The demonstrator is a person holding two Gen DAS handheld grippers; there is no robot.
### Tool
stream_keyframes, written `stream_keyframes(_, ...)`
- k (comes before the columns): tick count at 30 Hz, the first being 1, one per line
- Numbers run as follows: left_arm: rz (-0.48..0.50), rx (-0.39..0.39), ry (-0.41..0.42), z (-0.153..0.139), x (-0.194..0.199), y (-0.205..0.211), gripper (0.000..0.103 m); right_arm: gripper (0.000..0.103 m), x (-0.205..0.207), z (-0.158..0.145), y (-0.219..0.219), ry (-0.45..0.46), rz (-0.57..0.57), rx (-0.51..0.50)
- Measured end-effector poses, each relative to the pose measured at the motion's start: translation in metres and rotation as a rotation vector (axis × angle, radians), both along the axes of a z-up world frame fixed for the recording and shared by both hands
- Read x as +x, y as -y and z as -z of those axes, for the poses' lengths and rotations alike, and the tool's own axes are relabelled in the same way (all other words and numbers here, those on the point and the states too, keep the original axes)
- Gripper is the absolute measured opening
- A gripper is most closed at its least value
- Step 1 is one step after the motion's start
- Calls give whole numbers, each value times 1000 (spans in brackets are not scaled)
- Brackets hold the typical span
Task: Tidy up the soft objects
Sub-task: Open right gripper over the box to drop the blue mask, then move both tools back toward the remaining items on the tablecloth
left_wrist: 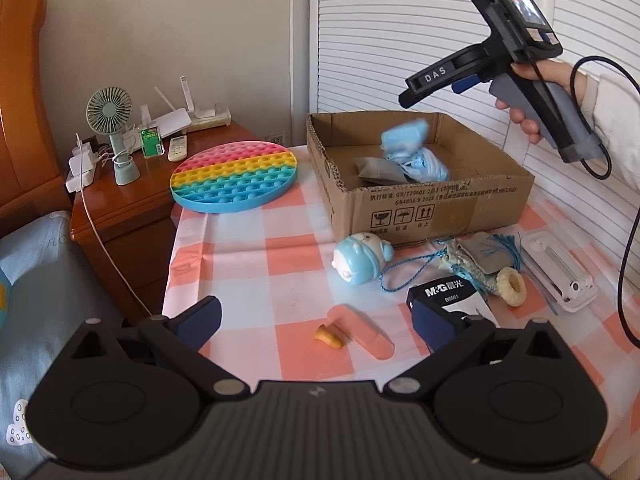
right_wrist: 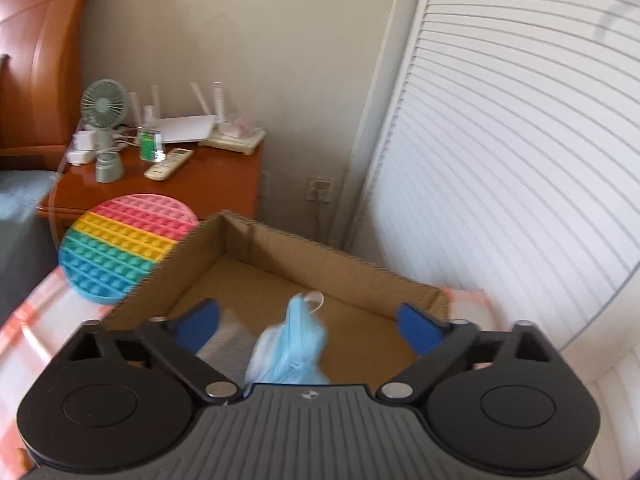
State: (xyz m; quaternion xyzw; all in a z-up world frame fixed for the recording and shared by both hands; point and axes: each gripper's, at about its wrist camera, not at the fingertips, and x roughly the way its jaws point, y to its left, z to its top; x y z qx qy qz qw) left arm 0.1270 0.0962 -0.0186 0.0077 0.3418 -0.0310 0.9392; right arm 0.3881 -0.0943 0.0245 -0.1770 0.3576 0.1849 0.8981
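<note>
My left gripper point(left_wrist: 316, 320) stands open low over the checked tablecloth point(left_wrist: 248, 264), with a small orange earplug point(left_wrist: 329, 338) and a pink soft stick point(left_wrist: 362, 330) lying between its fingers, untouched. A light-blue plush toy point(left_wrist: 360, 260) lies in front of the cardboard box point(left_wrist: 432, 204). The box holds blue face masks point(left_wrist: 420, 162) and a grey cloth point(left_wrist: 378, 170). A hand holds my right gripper point(left_wrist: 432, 88) above the box. In the right wrist view this gripper point(right_wrist: 310, 322) is open, and a blurred blue mask bundle point(right_wrist: 292, 348) hangs free between the pads over the box floor point(right_wrist: 360, 332).
A rainbow pop-it disc point(left_wrist: 234, 176) lies at the table's far left corner. Right of the plush lie a grey pouch with blue cord point(left_wrist: 476, 254), a beige ring point(left_wrist: 512, 286), a black M&G box point(left_wrist: 452, 300) and a white holder point(left_wrist: 560, 272). A nightstand point(left_wrist: 132, 208) with a fan point(left_wrist: 110, 120) stands left.
</note>
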Motion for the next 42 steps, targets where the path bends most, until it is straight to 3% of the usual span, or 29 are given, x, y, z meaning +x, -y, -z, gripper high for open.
stream_keyframes(6,-3,-30,-2,-1,-4,-1,101,103,-31,-10,-6,-11,-43,8)
stream_keyframes(19,-19,-1,5,-10,-32,8,101,103,-131,-33,18,25,-3,53)
stream_keyframes(35,-48,0,-43,7,-31,11,102,103,-229,12,63,-19,135,139)
stream_keyframes(42,-29,10,-67,24,-18,11,102,103,-248,31,64,-16,129,95)
